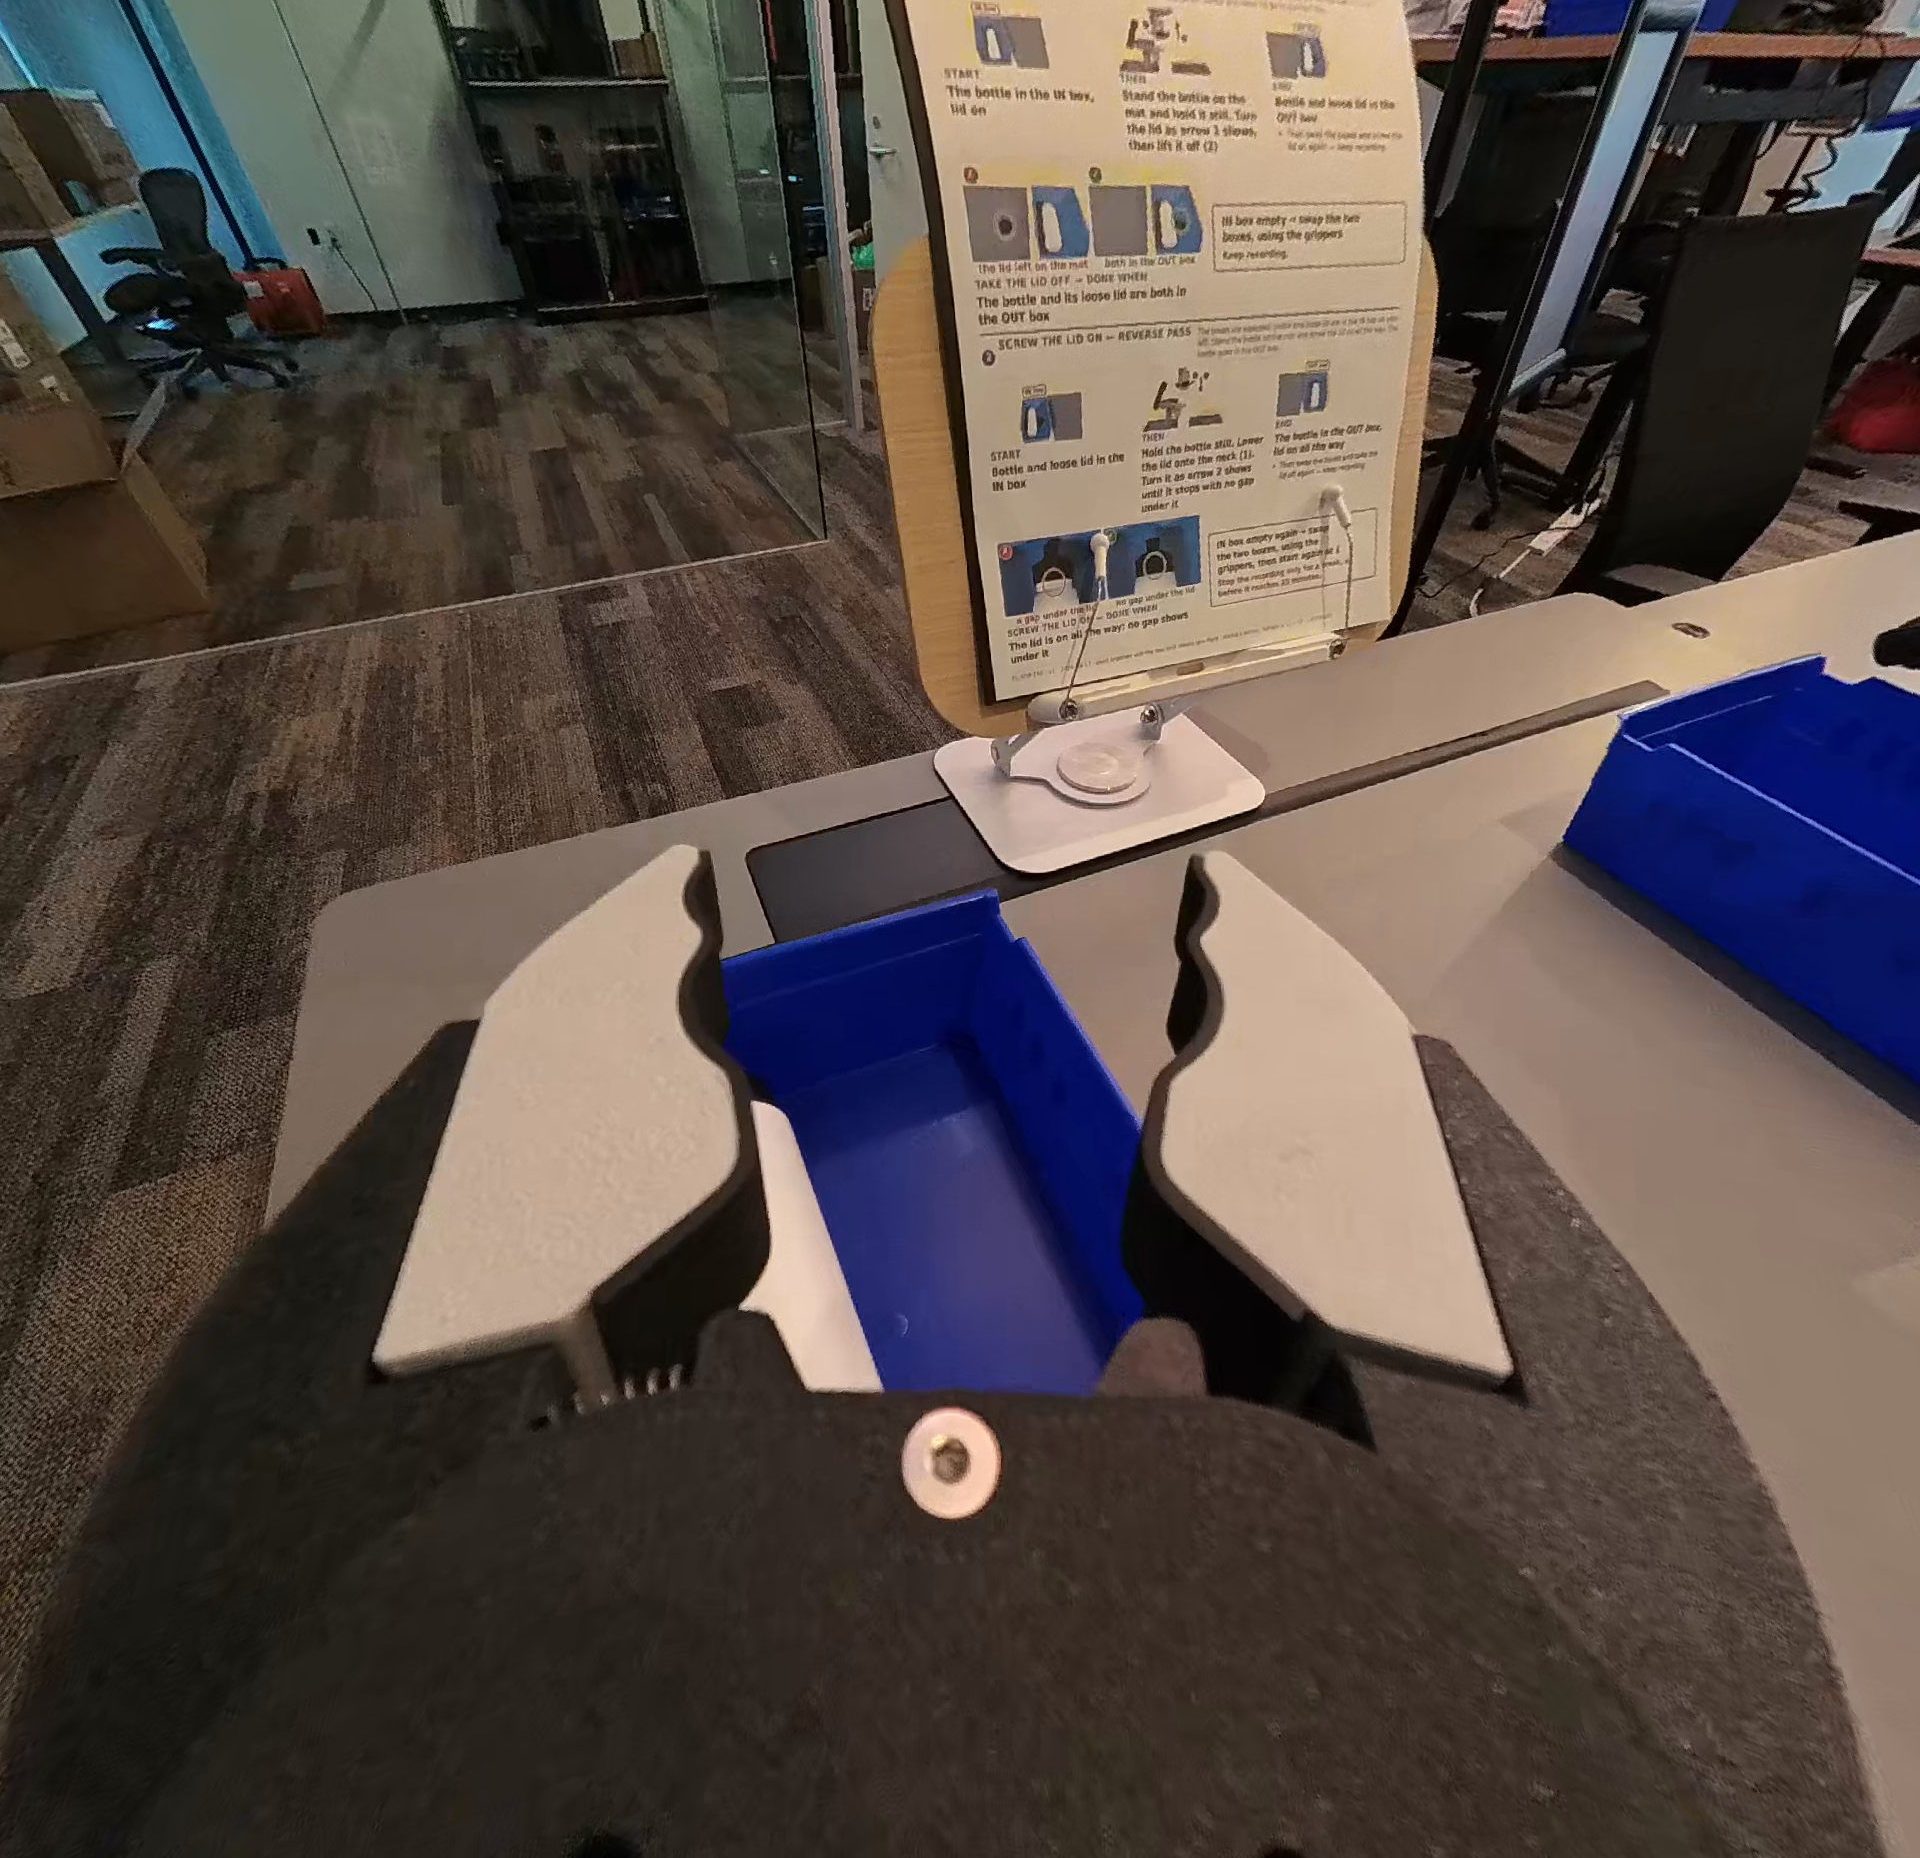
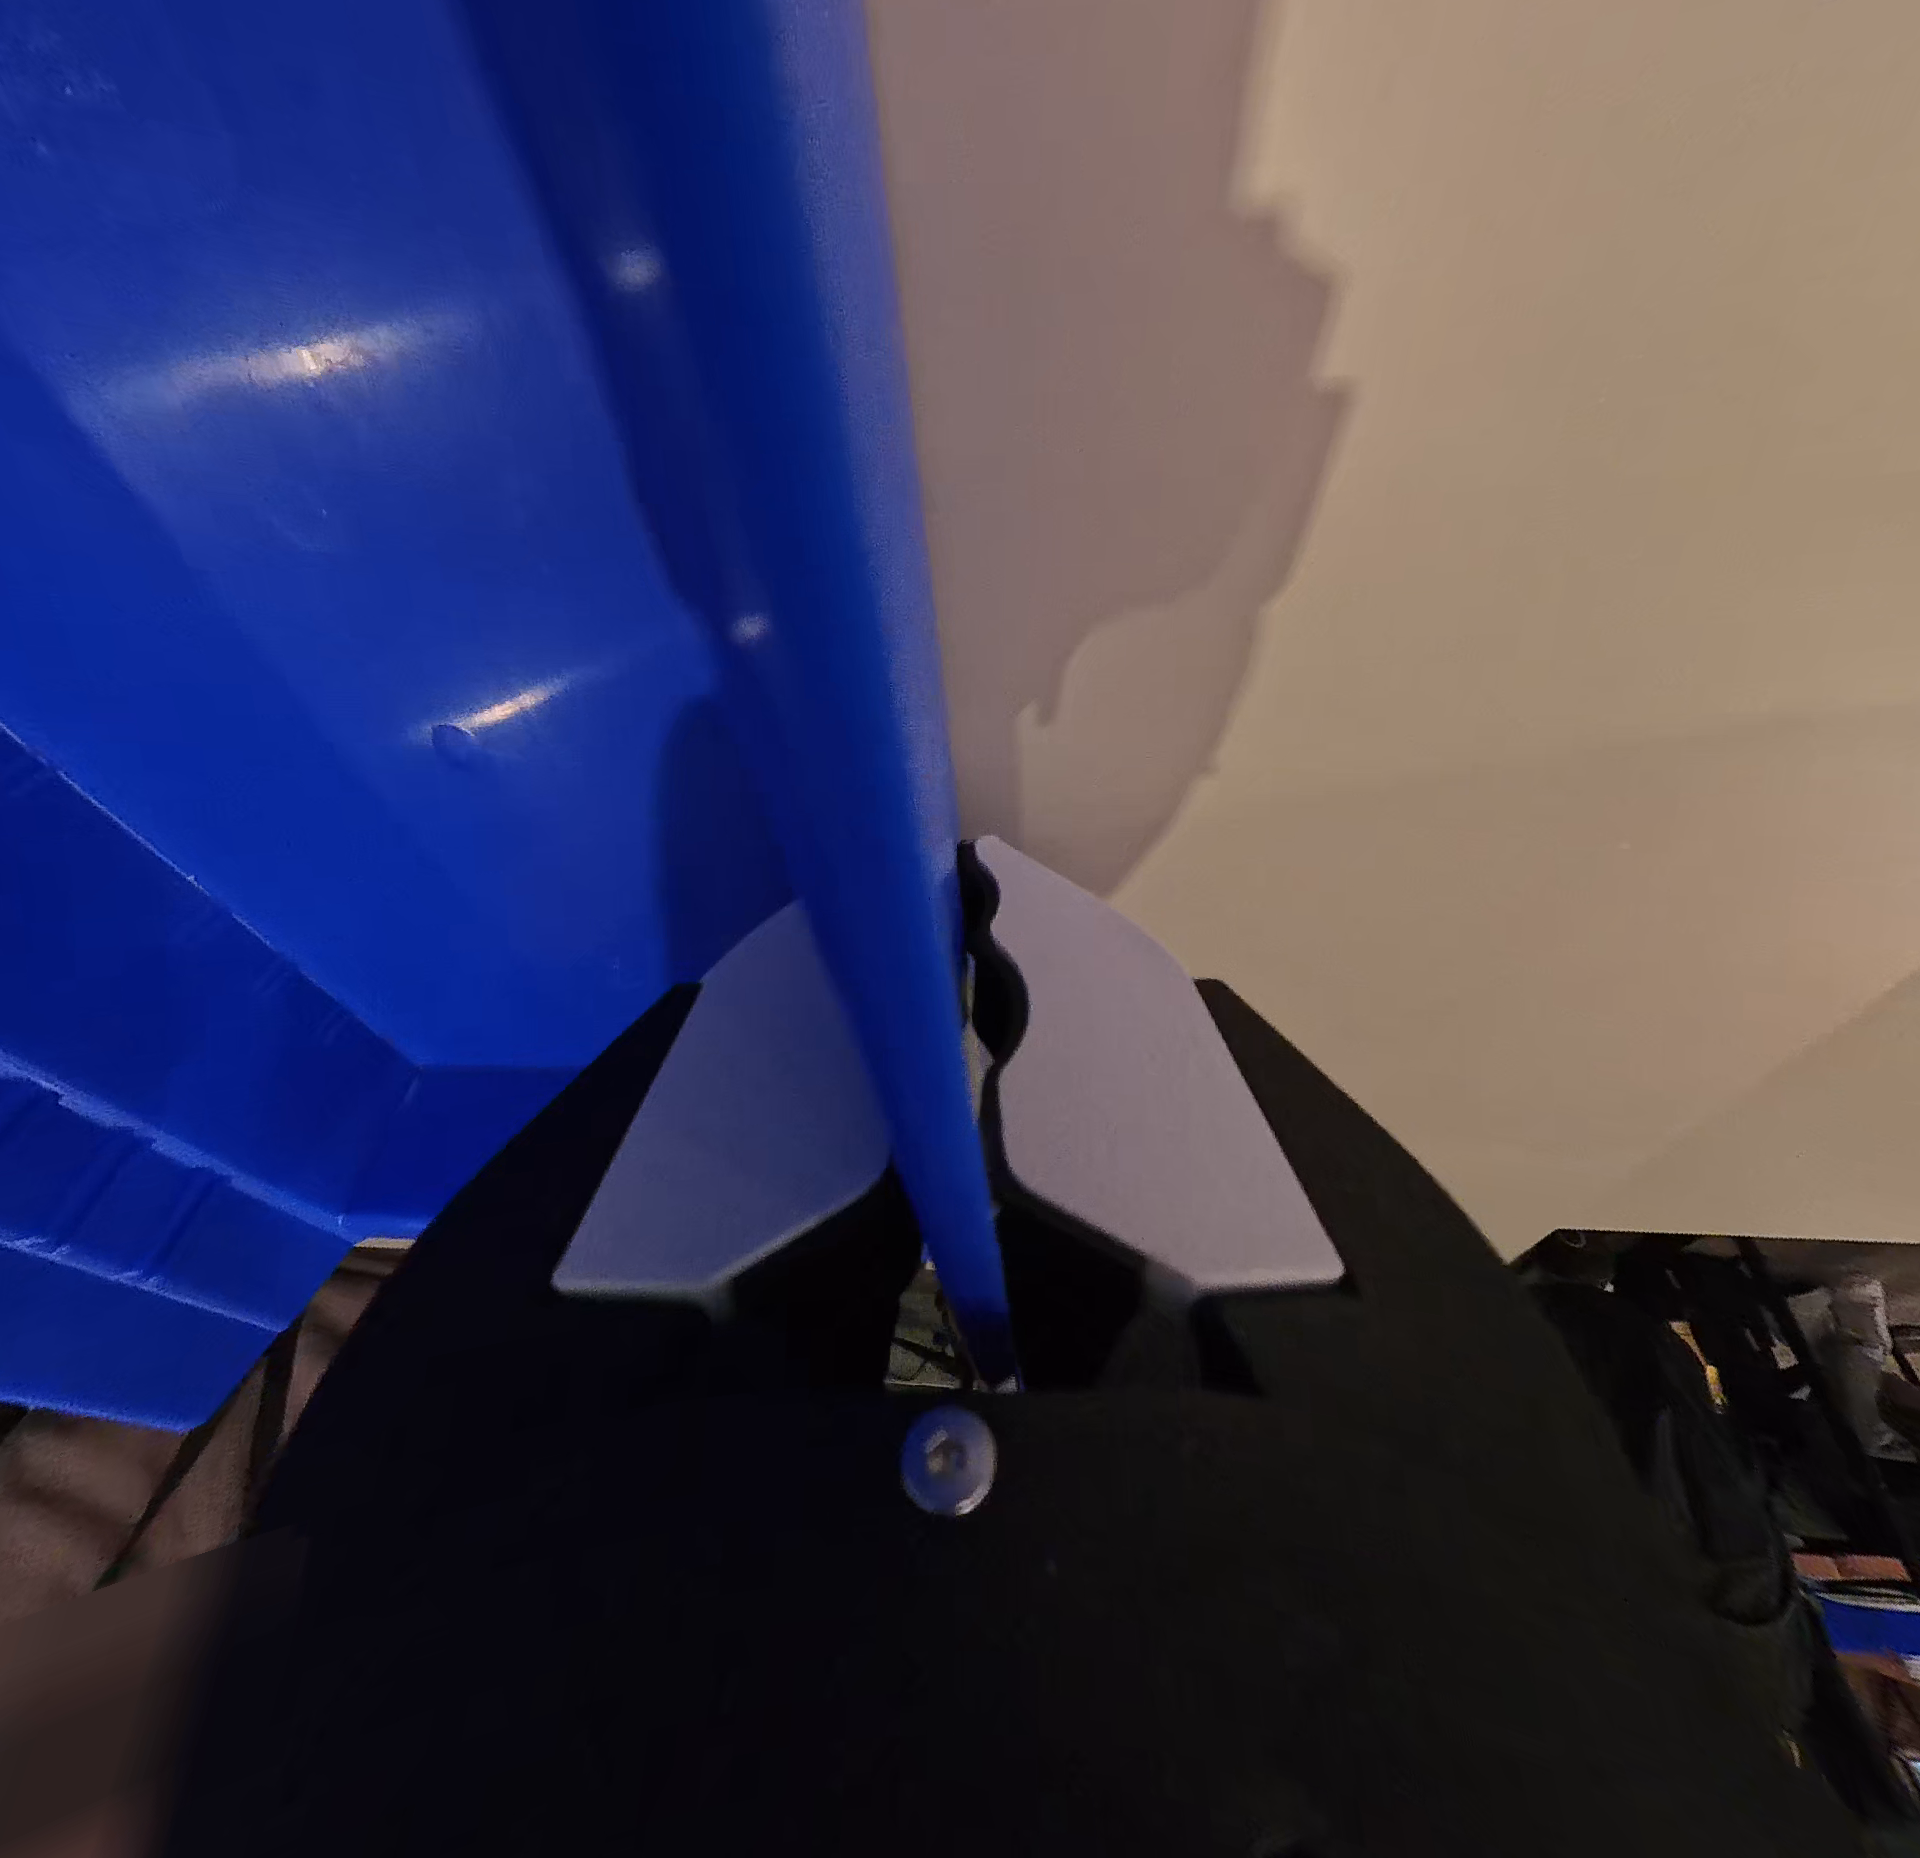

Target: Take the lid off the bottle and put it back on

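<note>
1. Right gripper [image 2: 940, 1039] is clamped on a blue bin's wall [image 2: 904, 873], near the table's [image 2: 1558, 665] edge.
2. Left gripper [image 1: 940, 977] gapes wide over another blue bin [image 1: 935, 1133], white bottle [image 1: 800, 1258] inside by its left wall.
3. Instruction stand [image 1: 1101, 790] sits at the far edge.

The open plastic storage bin [image 1: 935, 1133] is solid blue, the flat bench [image 1: 1403, 956] pale grey. The carpet floor [image 1: 260, 769] shows streaked brown-and-grey planks; the rectangular mat [image 1: 862, 873] is black.
</note>
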A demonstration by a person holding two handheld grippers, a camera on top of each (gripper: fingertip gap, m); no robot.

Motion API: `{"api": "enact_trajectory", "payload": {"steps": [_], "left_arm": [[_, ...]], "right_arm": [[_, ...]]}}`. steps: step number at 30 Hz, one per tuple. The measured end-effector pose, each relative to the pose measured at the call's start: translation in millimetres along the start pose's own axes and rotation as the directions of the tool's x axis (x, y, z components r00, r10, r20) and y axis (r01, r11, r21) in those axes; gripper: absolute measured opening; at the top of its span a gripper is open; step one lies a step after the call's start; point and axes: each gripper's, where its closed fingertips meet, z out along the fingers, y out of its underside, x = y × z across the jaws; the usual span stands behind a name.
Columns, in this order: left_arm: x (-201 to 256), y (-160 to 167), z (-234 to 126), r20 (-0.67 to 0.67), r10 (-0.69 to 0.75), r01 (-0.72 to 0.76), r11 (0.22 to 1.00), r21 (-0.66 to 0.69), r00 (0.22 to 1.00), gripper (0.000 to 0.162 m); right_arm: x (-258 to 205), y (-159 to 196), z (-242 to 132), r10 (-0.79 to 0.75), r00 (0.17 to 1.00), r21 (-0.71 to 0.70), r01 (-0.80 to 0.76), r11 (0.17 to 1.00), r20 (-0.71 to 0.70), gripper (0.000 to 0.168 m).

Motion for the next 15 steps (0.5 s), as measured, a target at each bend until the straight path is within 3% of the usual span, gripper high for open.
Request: {"api": "enact_trajectory", "payload": {"steps": [9, 15], "left_arm": [[-5.3, 11.3, 5.7, 0.016, -0.005, 0.006, 0.999, -0.053, 1.0, 0.084], [-16.1, 15.5, 3.8, 0.046, -0.027, 0.03, 0.998, -0.062, 0.999, 0.084]], "right_arm": [[4.3, 3.1, 0.7, 0.086, 0.995, -0.023, -0.085, 0.996, 0.052, 0.006], [4.5, 0.9, 0.3, 0.069, 0.998, -0.057, -0.069, 0.996, 0.009, 0.005]]}}
